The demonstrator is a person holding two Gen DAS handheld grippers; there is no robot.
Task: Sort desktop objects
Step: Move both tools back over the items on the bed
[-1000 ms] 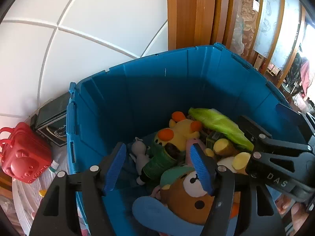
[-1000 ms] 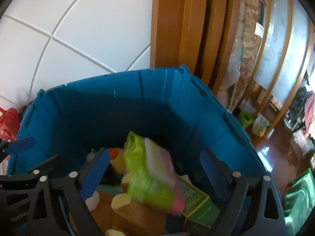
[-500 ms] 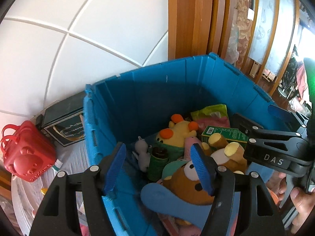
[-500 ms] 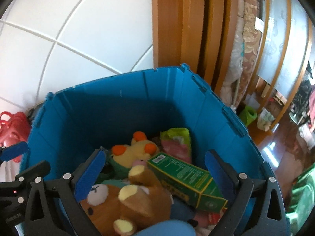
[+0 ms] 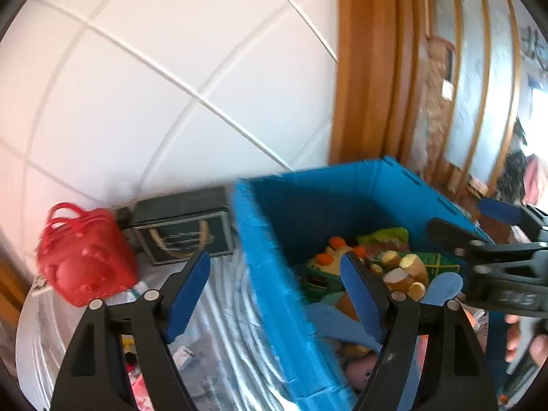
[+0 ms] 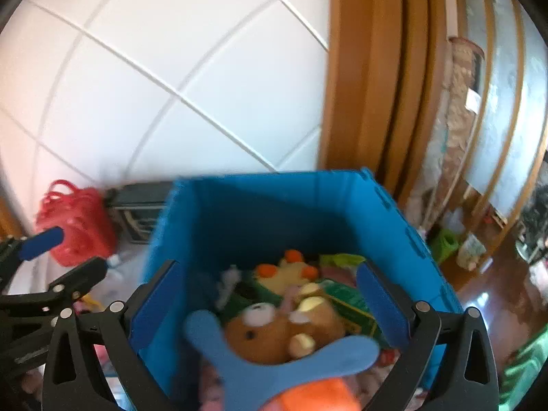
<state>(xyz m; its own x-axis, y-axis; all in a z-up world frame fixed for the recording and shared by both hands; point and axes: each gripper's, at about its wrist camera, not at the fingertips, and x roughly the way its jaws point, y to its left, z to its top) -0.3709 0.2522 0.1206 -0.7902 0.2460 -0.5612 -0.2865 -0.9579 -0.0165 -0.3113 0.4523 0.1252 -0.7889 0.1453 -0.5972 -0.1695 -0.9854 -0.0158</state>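
A blue plastic bin (image 5: 270, 257) (image 6: 260, 212) holds a brown teddy bear (image 6: 274, 332), a yellow plush with orange ears (image 6: 287, 272), a green box (image 6: 356, 308) and a green snack bag (image 5: 383, 236). My left gripper (image 5: 274, 294) is open and empty, straddling the bin's left wall. My right gripper (image 6: 267, 304) is open and empty above the bin, over the teddy bear. The right gripper also shows at the right edge of the left wrist view (image 5: 507, 267).
A red plastic basket (image 5: 82, 263) and a dark book (image 5: 185, 236) stand left of the bin by the white tiled wall. Small items lie on the foil-covered table (image 5: 222, 335). A wooden door frame (image 6: 363, 68) rises behind the bin.
Both grippers have pulled back and up from the bin. The left one has swung left over the bin's wall. The snack bag dropped from the right gripper and lies in the bin.
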